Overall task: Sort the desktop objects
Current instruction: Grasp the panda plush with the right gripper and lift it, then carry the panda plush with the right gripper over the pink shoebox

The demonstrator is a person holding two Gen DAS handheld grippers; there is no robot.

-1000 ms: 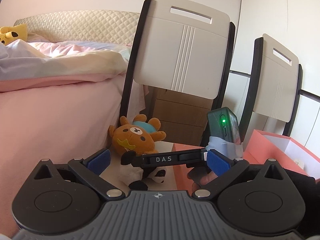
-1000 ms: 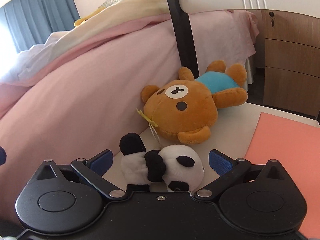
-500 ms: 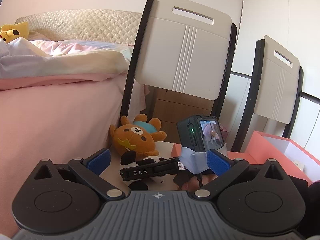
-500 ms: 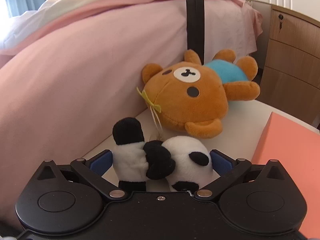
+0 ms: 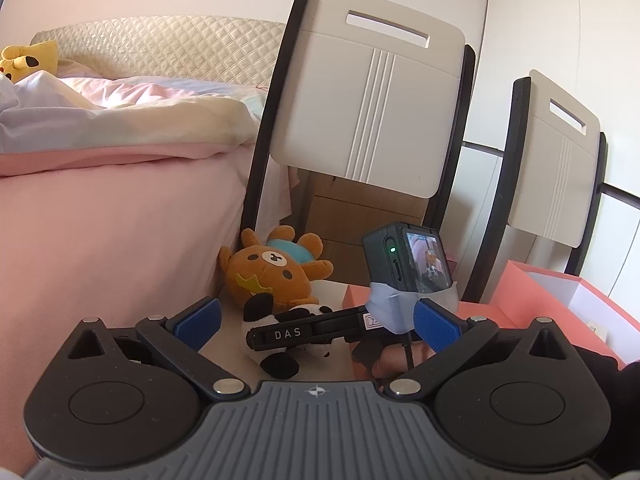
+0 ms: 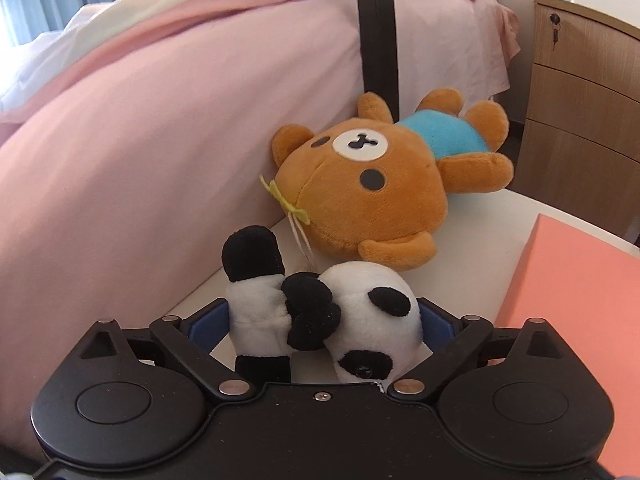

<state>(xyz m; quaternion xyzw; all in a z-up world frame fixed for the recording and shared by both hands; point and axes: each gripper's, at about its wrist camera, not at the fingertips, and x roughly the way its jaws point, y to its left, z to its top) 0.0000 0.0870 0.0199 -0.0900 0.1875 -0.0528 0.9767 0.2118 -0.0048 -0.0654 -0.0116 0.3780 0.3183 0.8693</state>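
- While straddling the panda plush (image 6: pixel 320 320), right gripper (image 6: pixel 324 320) set with blue pads (image 6: pixel 206 326) on either flank of the toy, seemingly touching it; jaws not yet visibly squeezing the plush, so grip cannot be told for sure
- Panda plush lying on its side on the white desk (image 6: pixel 472 216), one black paw sticking up, head toward the right pad
- Just behind the panda, touching it: brown bear plush (image 6: pixel 368 188) in a blue shirt, flat on its back near the desk's left edge beside the pink bedspread (image 6: pixel 140 140)
- Coral box lid (image 6: pixel 580 292) lying flat to the right of both toys
- Left gripper (image 5: pixel 316 322) held back, jaws spread wide, nothing between the blue pads (image 5: pixel 200 316)
- Ahead of it in the left view: the right gripper's camera (image 5: pixel 408 260), green light on, above the panda; open coral box (image 5: pixel 560 300) farther right; two white chair backs (image 5: pixel 368 88) behind
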